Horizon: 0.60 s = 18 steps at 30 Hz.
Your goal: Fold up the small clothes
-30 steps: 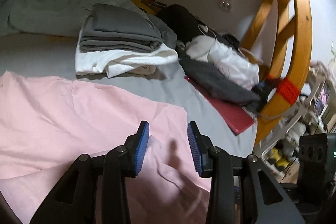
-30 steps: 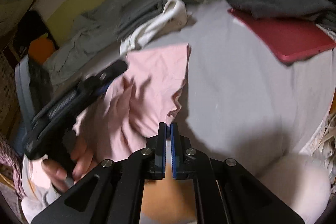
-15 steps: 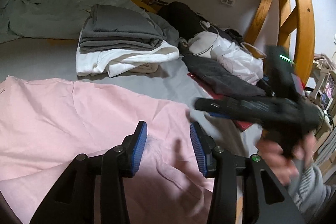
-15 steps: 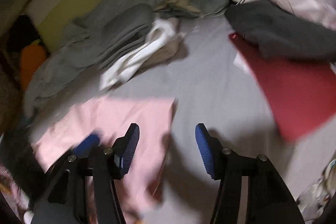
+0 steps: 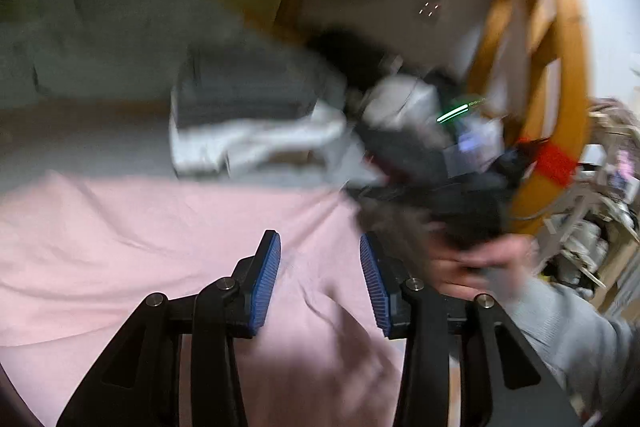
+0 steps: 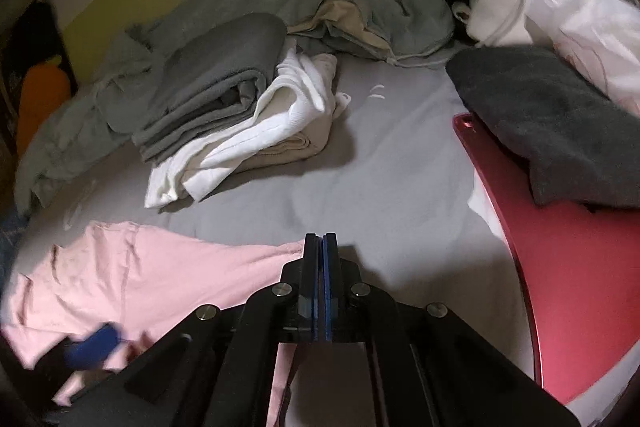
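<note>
In the left wrist view, badly smeared now where it was sharp half a second ago, the left gripper (image 5: 320, 279) hangs over the flat pale pink cotton garment (image 5: 132, 251), its blue ribbed pads standing apart with only the cloth lying beneath the gap, pinching nothing, much as they stood a second ago. To its right a hand (image 5: 480, 263) in a grey knit sleeve (image 5: 580, 327) grips the black body of the other tool, which has come in closer to the pink cloth's right edge since half a second back. Behind, the folded stack of dark grey and white clothes (image 5: 248, 123) sits on the grey bedsheet (image 5: 80, 151), well apart from the pink piece; the curved wooden bed frame (image 5: 560, 75) with its red tape band rises at the right. No writing can be read through the blur. In the right wrist view, the right gripper (image 6: 320, 247) has its pads pressed flat together; half a second ago they gaped wide. The tips sit at the right end of the pink garment, touching it or just over it, and whether any cloth is caught between them I cannot tell. If they have pinched that edge, the next fold can likely begin. A dark red flat board (image 6: 560, 267) under a charcoal cloth (image 6: 560, 131) lies to the right. No label or brand shows here either.
</note>
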Each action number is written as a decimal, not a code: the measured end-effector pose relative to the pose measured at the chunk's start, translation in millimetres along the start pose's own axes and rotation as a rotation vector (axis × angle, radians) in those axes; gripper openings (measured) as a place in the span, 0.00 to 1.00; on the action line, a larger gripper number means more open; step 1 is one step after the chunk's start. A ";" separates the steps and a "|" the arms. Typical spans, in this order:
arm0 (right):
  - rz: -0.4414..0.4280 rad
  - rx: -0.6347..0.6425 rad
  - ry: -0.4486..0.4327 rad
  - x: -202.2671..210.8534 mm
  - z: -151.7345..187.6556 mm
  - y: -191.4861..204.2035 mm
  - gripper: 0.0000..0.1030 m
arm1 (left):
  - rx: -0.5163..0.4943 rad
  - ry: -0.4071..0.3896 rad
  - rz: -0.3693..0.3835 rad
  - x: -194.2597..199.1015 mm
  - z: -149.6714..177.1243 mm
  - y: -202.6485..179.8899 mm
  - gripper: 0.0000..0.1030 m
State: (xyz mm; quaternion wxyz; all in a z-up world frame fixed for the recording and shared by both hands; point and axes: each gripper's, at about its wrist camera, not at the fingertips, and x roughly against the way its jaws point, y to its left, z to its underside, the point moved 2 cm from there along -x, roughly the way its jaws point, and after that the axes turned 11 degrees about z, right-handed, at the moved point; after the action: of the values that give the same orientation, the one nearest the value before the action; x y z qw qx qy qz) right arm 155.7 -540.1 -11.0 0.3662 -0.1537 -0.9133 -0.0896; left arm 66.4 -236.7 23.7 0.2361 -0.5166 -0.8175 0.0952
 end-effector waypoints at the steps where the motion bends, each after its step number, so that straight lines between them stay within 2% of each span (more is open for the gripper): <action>1: 0.005 0.018 0.015 -6.9 -1.4 5.0 0.01 | -0.057 -0.057 -0.023 32.6 -0.2 -10.7 0.47; 2: 0.014 0.027 0.038 -11.5 -2.0 7.1 0.01 | -0.114 -0.087 -0.084 64.1 0.5 -19.1 0.56; 4: 0.040 0.025 0.078 -21.3 -1.2 4.7 0.01 | -0.172 -0.104 -0.248 116.9 3.3 -22.0 0.58; 6: 0.041 -0.021 0.065 -12.8 -1.1 -4.1 0.07 | -0.159 -0.108 -0.390 169.4 7.9 -9.2 0.58; 7: 0.048 -0.043 0.039 -3.5 -0.8 -9.4 0.09 | -0.137 -0.097 -0.493 198.5 10.5 4.0 0.58; 8: 0.060 -0.065 -0.005 9.9 1.2 -14.4 0.13 | -0.121 -0.086 -0.567 217.6 12.7 15.2 0.58; 10: 0.096 -0.096 -0.105 41.0 4.5 -18.0 0.27 | -0.065 -0.062 -0.766 265.8 17.7 50.7 0.58; 11: 0.101 -0.109 -0.140 52.2 5.5 -18.4 0.42 | -0.017 -0.054 -0.831 285.4 19.5 68.1 0.58; 12: 0.090 -0.129 -0.182 67.4 8.8 -18.4 0.56 | 0.047 -0.041 -0.864 301.3 20.8 85.8 0.58; 14: 0.009 -0.155 -0.214 94.7 19.2 -9.8 0.57 | 0.245 -0.011 -0.877 332.1 25.8 129.1 0.58; 16: -0.113 -0.126 -0.182 114.3 33.5 12.8 0.57 | 0.482 0.022 -0.837 352.4 35.6 171.0 0.56; 18: -0.181 -0.067 -0.164 126.4 44.2 38.8 0.57 | 0.604 -0.021 -0.759 364.2 43.1 197.0 0.56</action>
State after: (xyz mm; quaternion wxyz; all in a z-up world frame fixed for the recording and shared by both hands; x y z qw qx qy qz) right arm 54.2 -464.3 47.4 0.2753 -0.0897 -0.9469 -0.1396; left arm 73.8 179.3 12.2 0.3853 -0.0893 -0.8863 0.2409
